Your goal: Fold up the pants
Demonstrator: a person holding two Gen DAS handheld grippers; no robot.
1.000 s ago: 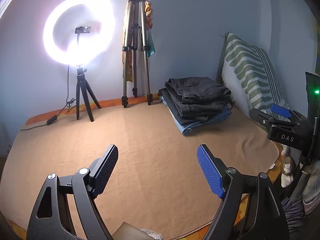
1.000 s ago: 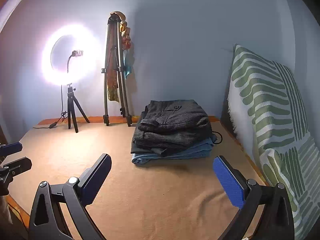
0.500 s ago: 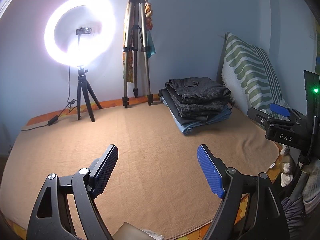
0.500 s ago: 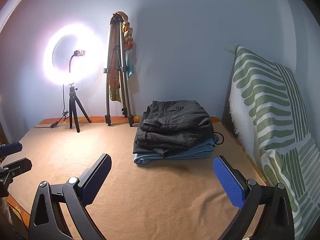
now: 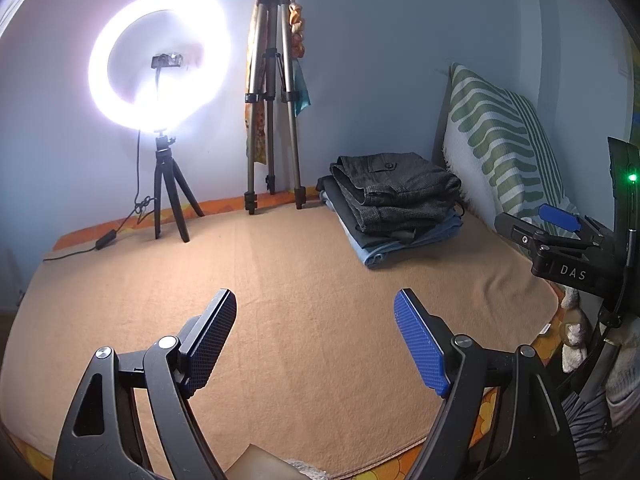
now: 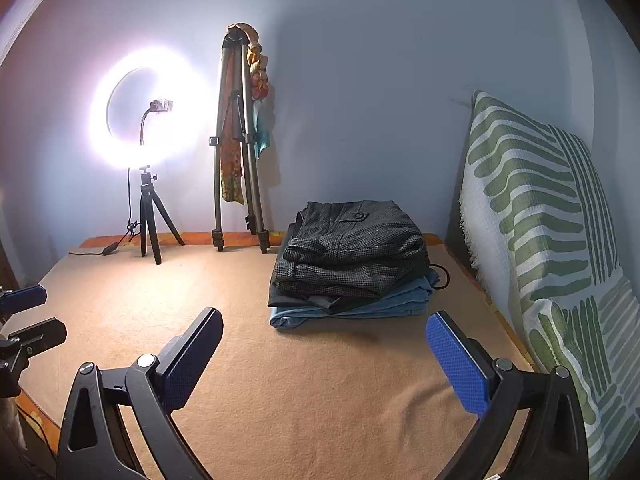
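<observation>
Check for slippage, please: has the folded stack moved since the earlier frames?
No. The stack still lies just right of the tripod feet, as before.

Very little has changed in 1 second. The right gripper [image 6: 324, 316] has turned a little toward the left, so in its own view the whole scene has slid slightly to the right. The ring light [image 6: 102, 120] shows this most, then the tall tripod [image 6: 218, 184] and the button on top of the stack of folded pants [image 6: 352, 256] (each by a small step in both of the 2 intervals). In the left wrist view, the right gripper at the right edge now sits a touch higher than before.
</observation>
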